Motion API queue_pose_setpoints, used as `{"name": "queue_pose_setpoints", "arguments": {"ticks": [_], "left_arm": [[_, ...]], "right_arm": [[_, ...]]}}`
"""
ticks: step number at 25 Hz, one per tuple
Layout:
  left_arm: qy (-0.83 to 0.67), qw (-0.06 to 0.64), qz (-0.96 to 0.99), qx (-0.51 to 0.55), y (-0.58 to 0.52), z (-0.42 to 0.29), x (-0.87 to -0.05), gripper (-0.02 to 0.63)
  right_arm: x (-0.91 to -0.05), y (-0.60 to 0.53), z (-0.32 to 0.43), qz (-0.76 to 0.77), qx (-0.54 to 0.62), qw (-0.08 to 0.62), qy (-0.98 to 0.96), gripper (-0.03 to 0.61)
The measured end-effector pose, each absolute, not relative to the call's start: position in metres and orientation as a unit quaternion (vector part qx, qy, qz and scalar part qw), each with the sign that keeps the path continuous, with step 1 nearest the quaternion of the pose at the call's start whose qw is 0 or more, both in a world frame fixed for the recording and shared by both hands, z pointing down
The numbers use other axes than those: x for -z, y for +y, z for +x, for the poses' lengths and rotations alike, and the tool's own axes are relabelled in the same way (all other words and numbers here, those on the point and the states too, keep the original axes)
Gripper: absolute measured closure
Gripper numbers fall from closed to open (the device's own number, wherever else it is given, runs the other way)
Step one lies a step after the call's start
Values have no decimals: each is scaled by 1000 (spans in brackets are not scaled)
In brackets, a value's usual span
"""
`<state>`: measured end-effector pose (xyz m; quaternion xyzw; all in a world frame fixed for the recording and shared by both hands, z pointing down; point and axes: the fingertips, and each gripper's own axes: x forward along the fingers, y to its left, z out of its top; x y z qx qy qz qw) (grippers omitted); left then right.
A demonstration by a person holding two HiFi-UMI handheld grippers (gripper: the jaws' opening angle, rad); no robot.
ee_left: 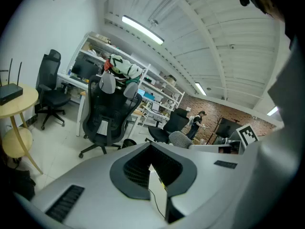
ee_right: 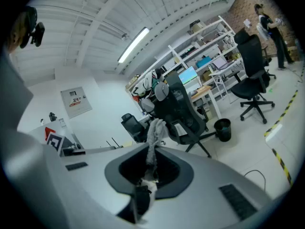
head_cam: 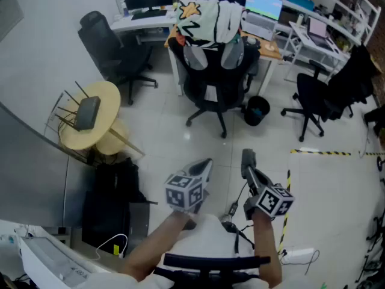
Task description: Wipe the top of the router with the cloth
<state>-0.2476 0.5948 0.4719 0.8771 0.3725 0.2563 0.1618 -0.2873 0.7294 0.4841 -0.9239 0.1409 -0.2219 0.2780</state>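
Note:
The black router (head_cam: 88,112) with thin antennas lies on a round yellow table (head_cam: 108,95) at the left of the head view, and it also shows at the far left in the left gripper view (ee_left: 9,93). Both grippers hang over the floor, well to the right of that table. My left gripper (head_cam: 201,167) is shut with nothing in it, its jaws together (ee_left: 151,147). My right gripper (head_cam: 248,159) is shut on a grey cloth (ee_right: 155,130), which sticks out beyond the jaws as a crumpled tuft.
A black office chair (head_cam: 216,71) draped with clothing stands ahead, with a round bin (head_cam: 257,110) beside it. More chairs (head_cam: 114,47) and desks line the back. A low yellow stool (head_cam: 114,138) sits by the table. Cables (head_cam: 237,221) and striped tape (head_cam: 325,153) run across the floor.

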Motion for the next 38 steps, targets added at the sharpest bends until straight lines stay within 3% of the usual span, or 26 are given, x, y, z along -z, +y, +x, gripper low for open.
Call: {"name": "queue_pose_setpoints", "arguments": {"ticks": [15,32,38], "left_arm": [[345,179,886,-252,526,-226,-476,617],[196,210,923,-256,300,-194,-507,617],[147,219,933,-246,262,-153,-514,617]], "right_arm": [[-488,663,-258,-919,235,268,171,540],[-510,448,-190,-876,290,241,301,540],[-522,405,-130,-855,304,235,348,540]]}}
